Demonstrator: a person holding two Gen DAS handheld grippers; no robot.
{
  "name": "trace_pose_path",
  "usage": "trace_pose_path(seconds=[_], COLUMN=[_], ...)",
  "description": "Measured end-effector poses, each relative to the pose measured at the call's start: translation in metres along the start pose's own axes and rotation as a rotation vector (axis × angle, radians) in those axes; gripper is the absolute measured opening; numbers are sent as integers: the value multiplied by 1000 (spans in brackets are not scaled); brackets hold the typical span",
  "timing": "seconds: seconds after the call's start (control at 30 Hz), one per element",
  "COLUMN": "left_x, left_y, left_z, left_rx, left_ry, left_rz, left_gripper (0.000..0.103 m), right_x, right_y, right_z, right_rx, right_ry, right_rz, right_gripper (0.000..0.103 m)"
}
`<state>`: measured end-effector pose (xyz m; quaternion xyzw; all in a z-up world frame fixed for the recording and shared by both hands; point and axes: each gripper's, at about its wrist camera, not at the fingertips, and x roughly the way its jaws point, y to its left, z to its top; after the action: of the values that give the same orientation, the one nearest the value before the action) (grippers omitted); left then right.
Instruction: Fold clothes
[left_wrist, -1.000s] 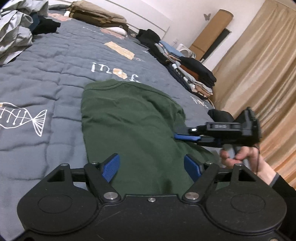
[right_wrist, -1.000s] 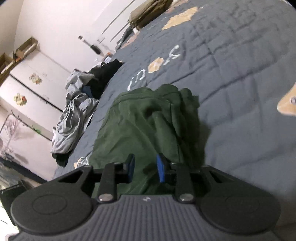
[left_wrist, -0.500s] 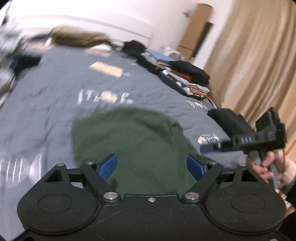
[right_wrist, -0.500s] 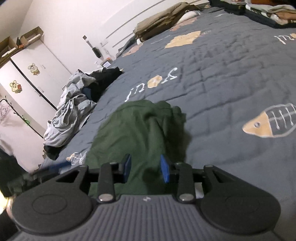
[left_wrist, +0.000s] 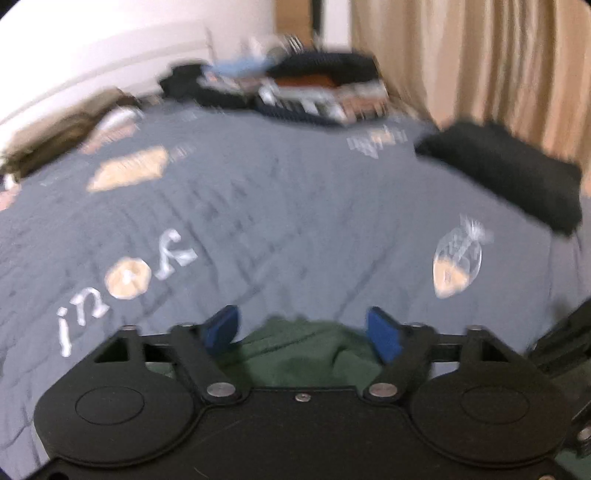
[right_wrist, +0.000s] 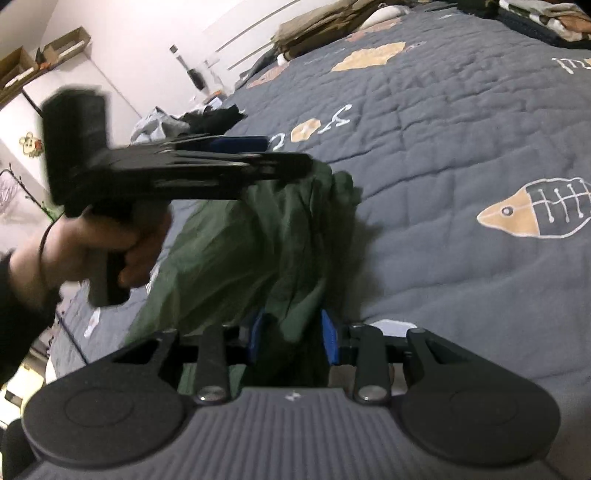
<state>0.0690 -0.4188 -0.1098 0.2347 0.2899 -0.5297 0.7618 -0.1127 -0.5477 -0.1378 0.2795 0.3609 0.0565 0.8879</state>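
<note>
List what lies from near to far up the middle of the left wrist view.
Left gripper, jaws closing with nothing pressed between them → green garment → grey quilt → stack of folded clothes → wall.

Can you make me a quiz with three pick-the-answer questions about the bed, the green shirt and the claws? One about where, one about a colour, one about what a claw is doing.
1. Where does the folded black garment lie?
A. near the bed's edge by the beige curtain
B. on the floor
C. on top of the green shirt

2. What colour are the pads on the claws?
A. red
B. blue
C. yellow

3. What is between the right claw's pads?
A. nothing
B. a white sock
C. a fold of the green shirt

Answers:
1 A: the folded black garment sits on the grey quilted bedcover beside the beige curtain.
2 B: the pads are bright blue.
3 C: the right claw has a fold of the dark green cotton shirt between its pads.
</note>
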Motion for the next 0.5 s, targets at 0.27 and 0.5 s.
trace_pose_path(seconds=[0.27,0.5], left_x=[-8,17], left_y=[51,49], left_z=[-11,-8], left_rx=[-302,-402], left_ry=[-67,5], left_rz=[-149,-67], left_gripper=[18,31], right_x=[-15,3], right_y=[4,-9], right_z=[1,-2], right_rx=[-33,-16], right_ry=[-81,-28], right_rz=[20,-69], right_gripper=[5,8])
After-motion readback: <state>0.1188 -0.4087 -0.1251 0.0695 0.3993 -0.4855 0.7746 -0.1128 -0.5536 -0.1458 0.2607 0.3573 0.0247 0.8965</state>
